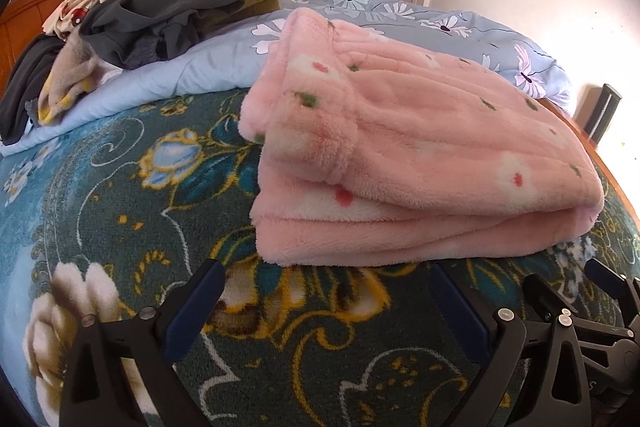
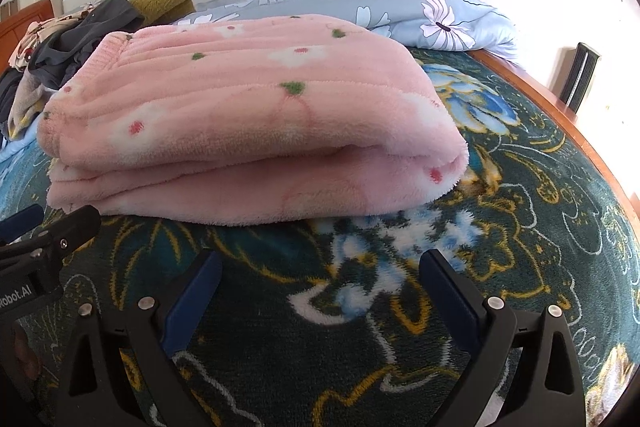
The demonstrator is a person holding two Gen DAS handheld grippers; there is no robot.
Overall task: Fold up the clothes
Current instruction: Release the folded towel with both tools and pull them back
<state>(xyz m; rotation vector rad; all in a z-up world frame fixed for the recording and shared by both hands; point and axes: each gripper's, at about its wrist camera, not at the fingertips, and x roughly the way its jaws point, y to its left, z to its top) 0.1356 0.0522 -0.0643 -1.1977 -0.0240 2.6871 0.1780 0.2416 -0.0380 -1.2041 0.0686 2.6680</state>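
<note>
1. The folded pink fleece garment point(image 1: 420, 155) lies mid-frame on the floral blanket point(image 1: 120, 207).
2. The left gripper point(image 1: 326, 291), bottom centre, gapes empty.
3. The right gripper point(image 2: 320, 281) likewise gapes, empty.
4. Unfolded clothes point(image 1: 132, 23) are heaped upper left.

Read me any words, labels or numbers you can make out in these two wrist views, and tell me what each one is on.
"obot.AI": white lettering on the black body of the left claw, at the left edge of the right wrist view; the start of the word is cut off by the picture's edge.
No other text can be read; the pink fleece garment and the bed cover carry only flower patterns.
</note>
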